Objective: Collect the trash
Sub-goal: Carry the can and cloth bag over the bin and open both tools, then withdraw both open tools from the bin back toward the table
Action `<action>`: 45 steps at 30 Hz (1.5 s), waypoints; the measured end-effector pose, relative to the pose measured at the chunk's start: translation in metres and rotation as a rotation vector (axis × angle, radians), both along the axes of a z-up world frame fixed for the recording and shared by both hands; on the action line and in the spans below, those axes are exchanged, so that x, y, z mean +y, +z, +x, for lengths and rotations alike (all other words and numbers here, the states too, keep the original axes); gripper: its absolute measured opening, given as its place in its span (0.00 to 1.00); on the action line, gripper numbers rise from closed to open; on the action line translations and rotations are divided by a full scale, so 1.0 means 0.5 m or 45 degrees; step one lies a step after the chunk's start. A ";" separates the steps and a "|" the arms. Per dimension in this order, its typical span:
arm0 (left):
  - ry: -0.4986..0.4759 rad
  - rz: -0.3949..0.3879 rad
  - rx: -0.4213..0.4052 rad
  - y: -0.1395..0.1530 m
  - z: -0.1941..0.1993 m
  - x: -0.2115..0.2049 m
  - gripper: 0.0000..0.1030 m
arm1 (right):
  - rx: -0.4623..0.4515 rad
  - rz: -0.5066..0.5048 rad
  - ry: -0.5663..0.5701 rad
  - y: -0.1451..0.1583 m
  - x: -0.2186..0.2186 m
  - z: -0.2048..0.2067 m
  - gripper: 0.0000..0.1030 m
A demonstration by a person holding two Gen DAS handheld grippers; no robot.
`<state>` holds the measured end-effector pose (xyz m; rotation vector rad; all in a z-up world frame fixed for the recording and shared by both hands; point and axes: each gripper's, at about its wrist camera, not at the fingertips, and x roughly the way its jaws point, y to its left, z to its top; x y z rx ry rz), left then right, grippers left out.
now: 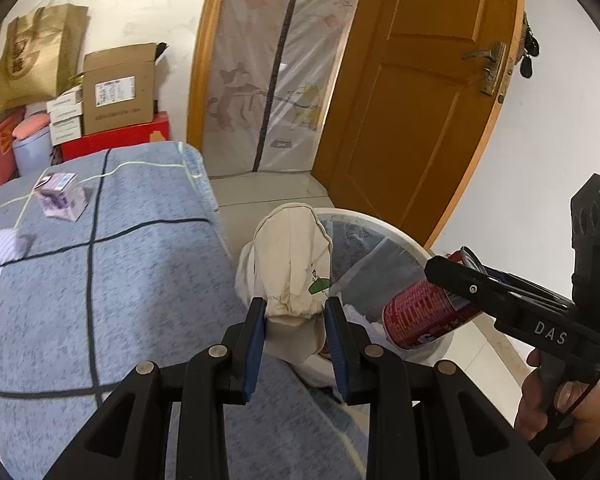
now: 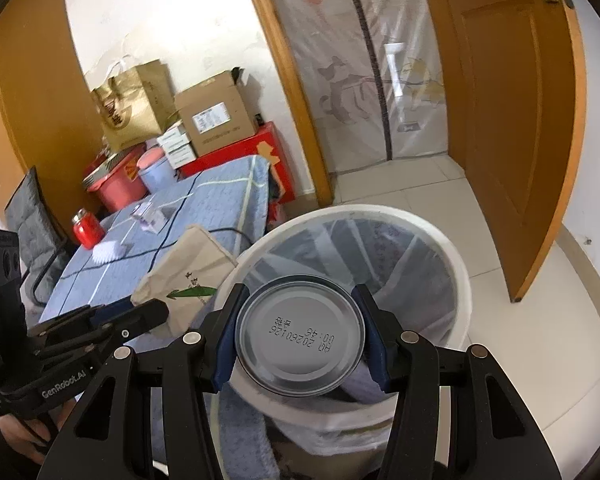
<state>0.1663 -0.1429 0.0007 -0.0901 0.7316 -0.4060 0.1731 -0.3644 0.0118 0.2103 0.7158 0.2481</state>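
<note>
Blue-padded fingers (image 1: 256, 336) of the left tongs (image 1: 296, 320) are closed on a crumpled beige paper bag (image 1: 292, 264), held at the rim of the white trash bin (image 2: 457, 280). A red can (image 1: 423, 312) is clamped between the fingers of the right tongs (image 2: 298, 334), its silver end (stamped with a date code) facing the camera above the lined bin. On the blue checked bench (image 1: 100, 280) lies what seems to be a small purple carton (image 1: 62, 196), blurred.
</note>
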 end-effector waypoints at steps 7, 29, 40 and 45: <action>-0.077 -0.002 0.012 -0.010 0.034 -0.045 0.29 | 0.013 0.005 -0.046 -0.009 -0.035 0.017 0.52; -0.138 -0.019 0.109 -0.062 0.082 -0.073 0.34 | 0.122 0.049 -0.102 -0.056 -0.066 0.055 0.54; -0.113 -0.054 0.079 -0.033 0.061 -0.044 0.34 | 0.072 0.050 -0.120 -0.027 -0.069 0.036 0.54; -0.100 -0.075 0.067 -0.019 0.043 -0.029 0.34 | 0.052 0.038 -0.101 -0.009 -0.056 0.021 0.54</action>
